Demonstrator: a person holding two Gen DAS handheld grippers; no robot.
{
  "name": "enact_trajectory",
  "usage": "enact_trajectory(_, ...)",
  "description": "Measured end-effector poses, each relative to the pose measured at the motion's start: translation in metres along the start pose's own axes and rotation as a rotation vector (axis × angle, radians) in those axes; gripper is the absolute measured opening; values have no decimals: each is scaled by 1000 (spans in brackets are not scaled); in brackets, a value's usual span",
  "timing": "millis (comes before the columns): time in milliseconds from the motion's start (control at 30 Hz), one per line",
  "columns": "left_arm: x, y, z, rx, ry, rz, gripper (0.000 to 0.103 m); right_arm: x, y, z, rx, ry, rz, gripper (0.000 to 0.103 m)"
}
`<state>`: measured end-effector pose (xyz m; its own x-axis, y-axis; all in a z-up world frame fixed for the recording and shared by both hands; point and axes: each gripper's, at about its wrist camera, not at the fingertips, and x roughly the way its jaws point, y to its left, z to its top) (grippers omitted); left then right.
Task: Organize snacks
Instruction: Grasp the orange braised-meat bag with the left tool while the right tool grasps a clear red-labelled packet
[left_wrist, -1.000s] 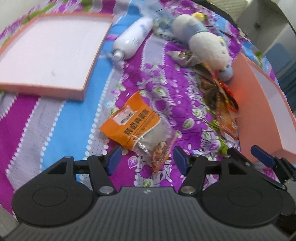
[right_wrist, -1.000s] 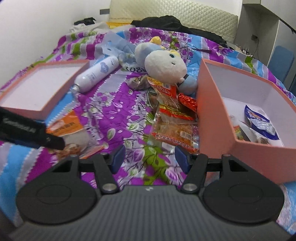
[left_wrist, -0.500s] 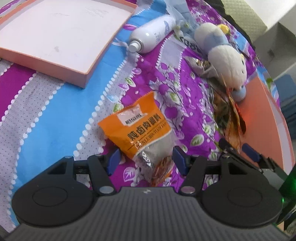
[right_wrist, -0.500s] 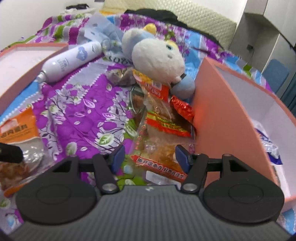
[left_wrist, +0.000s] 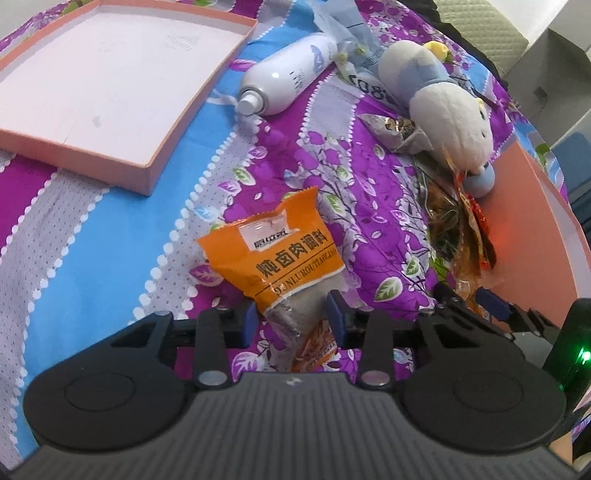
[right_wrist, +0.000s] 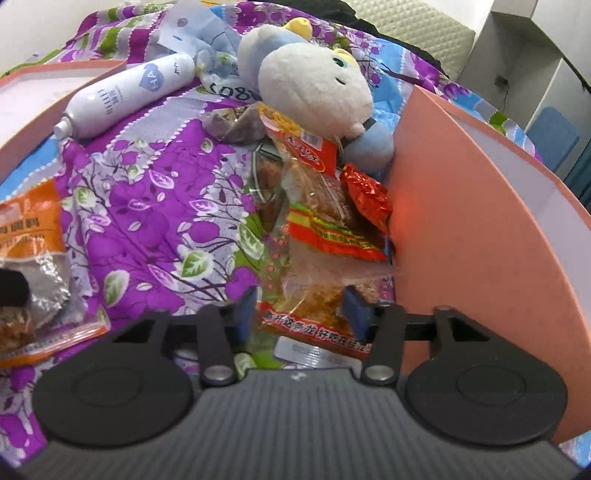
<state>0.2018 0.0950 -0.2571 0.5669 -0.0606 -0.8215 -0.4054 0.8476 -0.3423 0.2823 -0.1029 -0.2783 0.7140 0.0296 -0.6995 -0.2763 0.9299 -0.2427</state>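
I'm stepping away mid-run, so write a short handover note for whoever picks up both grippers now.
Left gripper: closing around the orange seasoning packet on the bedspread, not yet lifted.
Right gripper: closing around the clear snack bag beside the pink box.
Done: nothing visibly packed from here; the box interior is hidden.
Left: lift both into the box, then the red packet and the snacks under the plush toy.
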Motion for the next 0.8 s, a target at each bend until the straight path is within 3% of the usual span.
enact_trajectory(133, -5, -2, 2, 16, -1, -11, 37, -4, -8, 2, 22, 13, 26, 34)
enact_trajectory(200, -9, -4, 3, 29, -9, -12, 35, -11, -10, 2, 22, 10, 36, 18)
enact_trajectory(267, -15, -7, 3, 43, -13, -12, 34, -18, -10, 2, 16, 1, 36, 15)
enact_trajectory(800, -76, -15, -28, 130, -42, -19, 29, -106, -22, -27, 139, -6, 198, 10)
